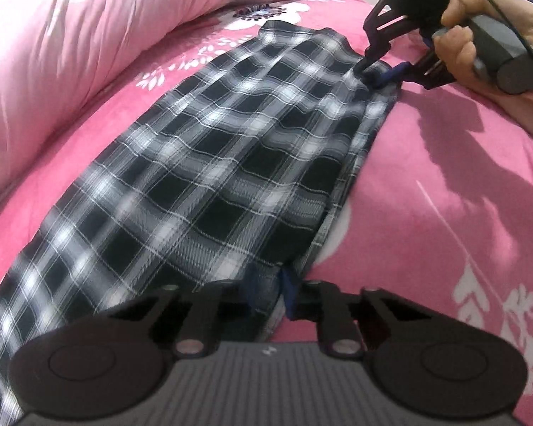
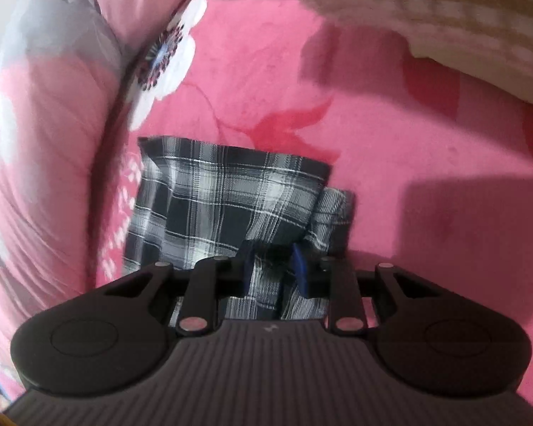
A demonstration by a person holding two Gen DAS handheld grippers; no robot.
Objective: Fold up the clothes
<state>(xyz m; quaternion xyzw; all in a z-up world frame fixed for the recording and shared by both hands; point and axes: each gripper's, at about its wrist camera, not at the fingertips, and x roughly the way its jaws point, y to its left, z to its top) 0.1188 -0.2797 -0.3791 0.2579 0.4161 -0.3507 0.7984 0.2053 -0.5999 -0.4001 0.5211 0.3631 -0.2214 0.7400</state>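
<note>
Plaid cloth (image 1: 202,163) soft, limp; take it at corners. Left gripper (image 1: 266,291) and right gripper (image 2: 272,269) each pinch its edge on the bed (image 1: 426,195).

A bed (image 1: 444,184) under a bright pink floral sheet fills the scene; a rumpled pale pink quilt (image 1: 89,35) lies heaped along its far edge.
</note>
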